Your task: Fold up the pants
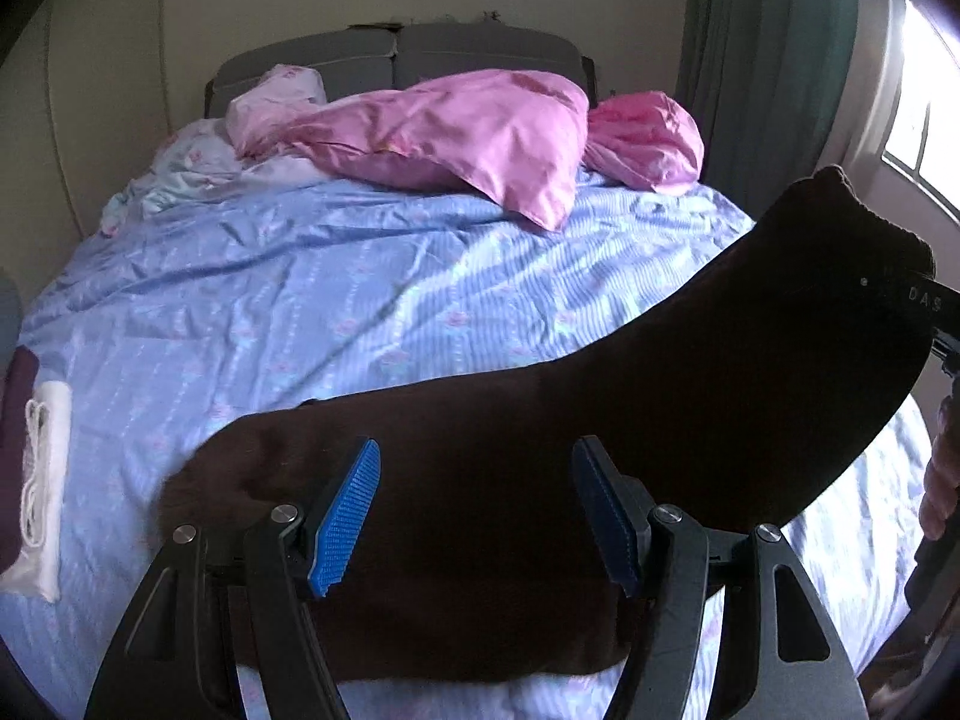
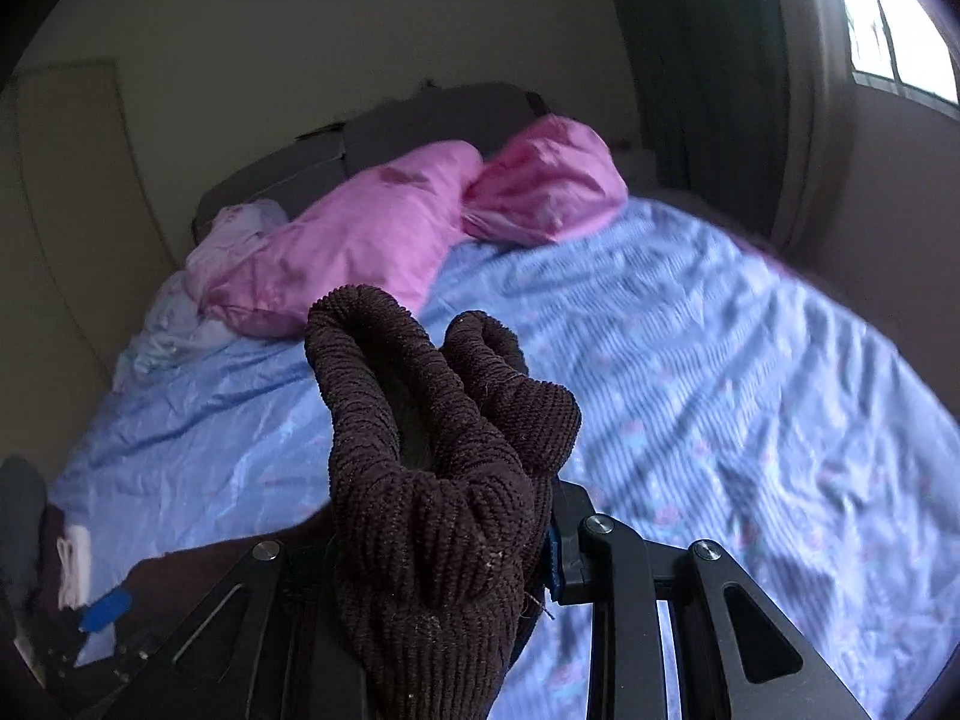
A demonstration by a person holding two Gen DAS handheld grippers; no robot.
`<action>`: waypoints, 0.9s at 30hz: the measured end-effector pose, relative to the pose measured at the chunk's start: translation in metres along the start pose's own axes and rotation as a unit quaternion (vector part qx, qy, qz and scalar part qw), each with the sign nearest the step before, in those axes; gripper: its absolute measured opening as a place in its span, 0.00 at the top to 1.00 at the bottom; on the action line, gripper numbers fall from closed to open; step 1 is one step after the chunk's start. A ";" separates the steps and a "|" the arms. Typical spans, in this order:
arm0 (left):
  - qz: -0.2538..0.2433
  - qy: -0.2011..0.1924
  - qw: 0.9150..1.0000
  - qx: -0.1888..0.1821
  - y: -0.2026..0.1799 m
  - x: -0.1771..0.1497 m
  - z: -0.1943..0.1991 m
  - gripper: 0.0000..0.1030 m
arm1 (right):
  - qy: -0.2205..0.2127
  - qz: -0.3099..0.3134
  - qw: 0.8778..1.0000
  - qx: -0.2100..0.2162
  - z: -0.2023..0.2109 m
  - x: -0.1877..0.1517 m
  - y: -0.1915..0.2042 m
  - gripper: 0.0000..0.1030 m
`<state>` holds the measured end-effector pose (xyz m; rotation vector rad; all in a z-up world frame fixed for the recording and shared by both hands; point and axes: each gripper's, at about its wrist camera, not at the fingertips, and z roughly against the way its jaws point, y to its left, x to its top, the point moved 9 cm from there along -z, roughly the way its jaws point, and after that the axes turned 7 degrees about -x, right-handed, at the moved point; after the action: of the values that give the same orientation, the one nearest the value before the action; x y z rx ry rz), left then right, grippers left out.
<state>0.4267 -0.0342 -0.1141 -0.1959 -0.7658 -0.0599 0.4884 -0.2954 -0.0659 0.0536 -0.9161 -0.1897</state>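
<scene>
- Pants (image 1: 600, 420): dark brown ribbed knit, lying across the near edge of the bed (image 1: 360, 300), one end lifted up and to the right off the sheet.
- Right gripper (image 2: 480, 540) is clamped on that lifted end; bunched ribbed fabric bulges out between and above its jaws.
- Left gripper (image 1: 474, 510) hangs just over the middle of the pants, blue pads (image 1: 345, 516) spread wide, nothing between them; released.
- Handling, as a judgement: soft, limp, thick knit, light enough for one gripper, sags and bunches, not slippery, not fragile. Best taken at an edge or hem, pinching all layers, with the other end held taut.
- Pink pillows (image 1: 480, 138) at the headboard, well apart from the pants.
- White folded cloth (image 1: 42, 480) lies at the left bed edge.
</scene>
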 end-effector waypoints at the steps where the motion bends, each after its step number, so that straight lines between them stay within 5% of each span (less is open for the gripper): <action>1: 0.003 -0.002 1.000 -0.004 0.005 -0.001 0.007 0.36 | -0.004 0.012 1.000 -0.003 0.008 0.001 0.009 0.73; 7: -0.015 -0.011 1.000 -0.003 0.041 -0.005 0.048 0.36 | -0.026 0.078 0.997 0.003 0.049 -0.002 0.075 0.73; 15: -0.018 -0.007 0.998 0.063 0.135 -0.042 0.091 0.36 | -0.042 0.149 0.988 0.015 0.076 -0.028 0.164 0.73; 27: 0.056 0.018 0.993 0.102 0.238 -0.108 0.106 0.36 | 0.010 0.279 0.960 0.011 0.034 -0.154 0.309 0.73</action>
<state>0.3066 0.2176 -0.1513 -0.0428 -0.7192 0.1200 0.4137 0.0374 -0.1265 -0.1829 -0.8796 0.3449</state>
